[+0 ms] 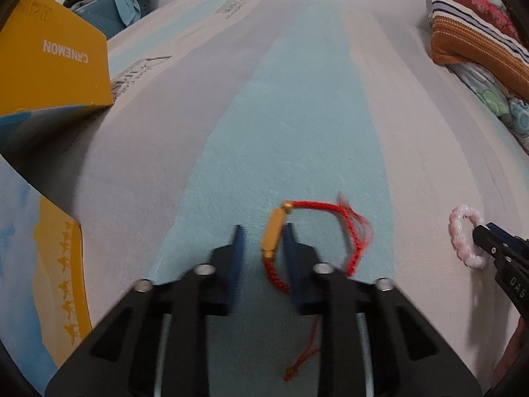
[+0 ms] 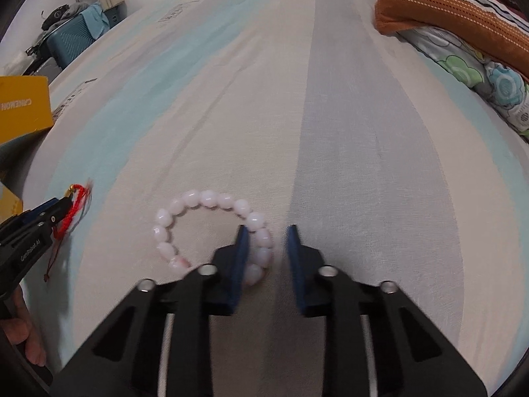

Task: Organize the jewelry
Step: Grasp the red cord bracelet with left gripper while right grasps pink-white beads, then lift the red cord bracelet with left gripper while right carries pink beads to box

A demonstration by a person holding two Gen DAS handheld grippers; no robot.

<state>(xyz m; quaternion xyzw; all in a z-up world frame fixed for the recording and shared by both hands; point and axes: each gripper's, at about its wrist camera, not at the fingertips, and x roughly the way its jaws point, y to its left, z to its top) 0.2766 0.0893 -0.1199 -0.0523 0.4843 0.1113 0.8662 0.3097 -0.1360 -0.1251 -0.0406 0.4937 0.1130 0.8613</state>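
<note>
Between the left gripper's (image 1: 263, 235) spread jaws lies a red cord bracelet's (image 1: 330, 208) gold bead; right gripper (image 2: 267, 235) straddles pink beads (image 2: 211, 198), open.

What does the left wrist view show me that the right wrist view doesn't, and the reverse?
Only the left wrist view: the left gripper, jaws open, straddling the gold tube bead of the red braided cord bracelet.
Only the right wrist view: the right gripper, open around the near-right beads of the pale pink bead bracelet.
Both: the two bracelets, the yellow cardboard box, the striped bedsheet and the folded bedding.
</note>
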